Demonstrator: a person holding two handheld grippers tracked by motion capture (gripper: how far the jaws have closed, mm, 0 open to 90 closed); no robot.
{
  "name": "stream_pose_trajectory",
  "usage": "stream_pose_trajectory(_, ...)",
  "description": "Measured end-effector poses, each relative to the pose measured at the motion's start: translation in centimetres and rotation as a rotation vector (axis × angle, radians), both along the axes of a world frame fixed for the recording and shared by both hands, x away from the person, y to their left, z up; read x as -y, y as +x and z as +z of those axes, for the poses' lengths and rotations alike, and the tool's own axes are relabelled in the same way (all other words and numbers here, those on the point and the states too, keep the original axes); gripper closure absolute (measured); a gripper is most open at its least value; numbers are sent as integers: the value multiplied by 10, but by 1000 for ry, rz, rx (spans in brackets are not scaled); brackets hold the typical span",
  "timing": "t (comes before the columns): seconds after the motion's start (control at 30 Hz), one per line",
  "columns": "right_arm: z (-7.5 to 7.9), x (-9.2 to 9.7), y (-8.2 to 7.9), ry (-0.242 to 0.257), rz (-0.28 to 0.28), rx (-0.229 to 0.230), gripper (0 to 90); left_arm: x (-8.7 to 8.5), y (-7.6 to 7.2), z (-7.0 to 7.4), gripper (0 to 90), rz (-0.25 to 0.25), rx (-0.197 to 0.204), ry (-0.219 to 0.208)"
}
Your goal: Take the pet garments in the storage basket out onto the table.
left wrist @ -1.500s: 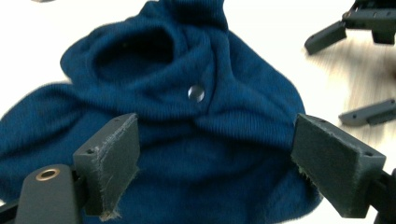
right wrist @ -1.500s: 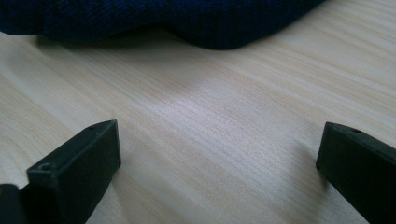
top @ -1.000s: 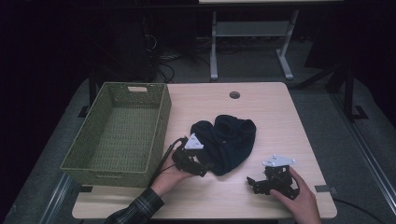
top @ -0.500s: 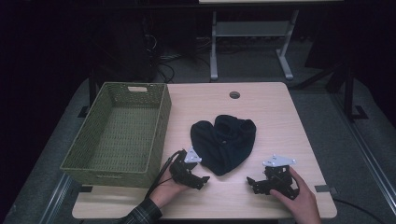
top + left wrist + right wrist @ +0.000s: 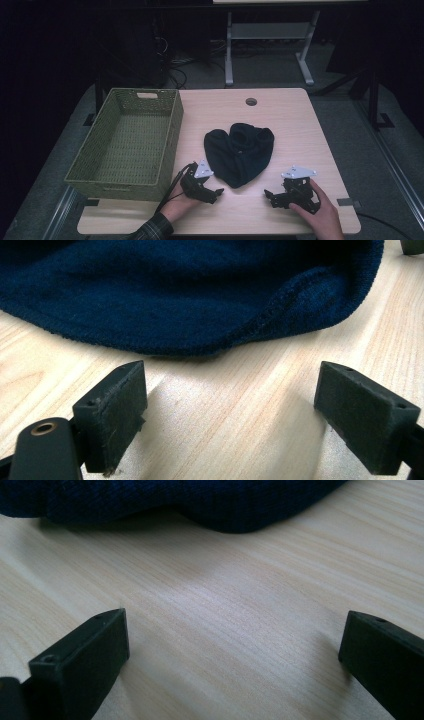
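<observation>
From above, my left tongs [image 5: 212, 192] and right tongs [image 5: 272, 196] are resting on the table [image 5: 300, 125], flanking the near tip of the dark blue knit cloth [image 5: 240, 152], just short of it. In my left gripper view, the jaws are gaping wide and empty, with the cloth's hem [image 5: 200, 340] lying just beyond. In my right gripper view, the jaws are also standing wide, gripping nothing, the cloth [image 5: 175, 500] farther off. I am seeing no writing

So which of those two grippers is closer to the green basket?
Left. The left gripper sits just off the basket at its near right corner; the right gripper lies farther right, past the dark cloth.
</observation>
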State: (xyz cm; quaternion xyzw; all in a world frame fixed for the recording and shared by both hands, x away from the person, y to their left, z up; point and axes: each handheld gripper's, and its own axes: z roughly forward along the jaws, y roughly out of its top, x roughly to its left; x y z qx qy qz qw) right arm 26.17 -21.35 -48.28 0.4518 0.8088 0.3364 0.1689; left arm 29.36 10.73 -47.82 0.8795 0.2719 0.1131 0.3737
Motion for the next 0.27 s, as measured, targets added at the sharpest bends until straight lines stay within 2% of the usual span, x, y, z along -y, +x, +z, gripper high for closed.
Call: stream_pose_trajectory(0.27,0,0,-1,-2,-2,-1,0,0,-1,0,130,6,0,-1)
